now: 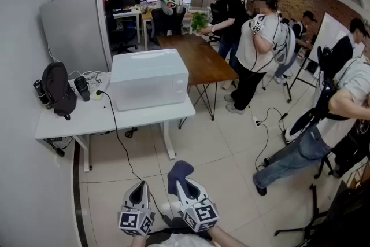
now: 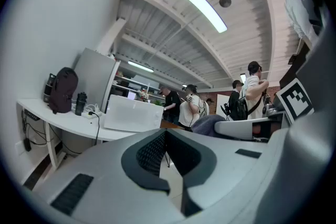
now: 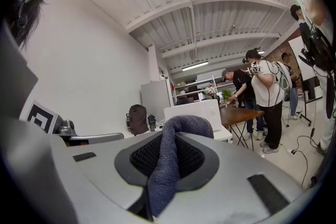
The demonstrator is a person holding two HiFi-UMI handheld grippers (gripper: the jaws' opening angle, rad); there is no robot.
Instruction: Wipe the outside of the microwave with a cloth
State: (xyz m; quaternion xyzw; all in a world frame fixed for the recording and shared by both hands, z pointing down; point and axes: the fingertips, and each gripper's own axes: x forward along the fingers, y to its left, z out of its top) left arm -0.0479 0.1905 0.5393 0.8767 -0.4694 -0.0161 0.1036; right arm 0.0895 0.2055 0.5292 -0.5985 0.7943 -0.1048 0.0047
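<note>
A white microwave (image 1: 149,78) stands on the white table (image 1: 81,120) by the left wall, well ahead of both grippers. It also shows far off as a microwave (image 2: 132,113) in the left gripper view and a microwave (image 3: 193,112) in the right gripper view. My right gripper (image 1: 180,182) is shut on a dark blue cloth (image 1: 178,173), which sticks up between the jaws as a folded cloth (image 3: 173,155). My left gripper (image 1: 139,191) hangs beside it at the bottom of the head view, jaws shut with nothing between them (image 2: 167,152).
On the table's left lie a black backpack (image 1: 57,89), a dark bottle (image 1: 82,88) and a power strip with a black cable (image 1: 118,136) trailing to the floor. A brown table (image 1: 199,61) stands behind. Several people (image 1: 254,49) stand right, with cables on the tiled floor.
</note>
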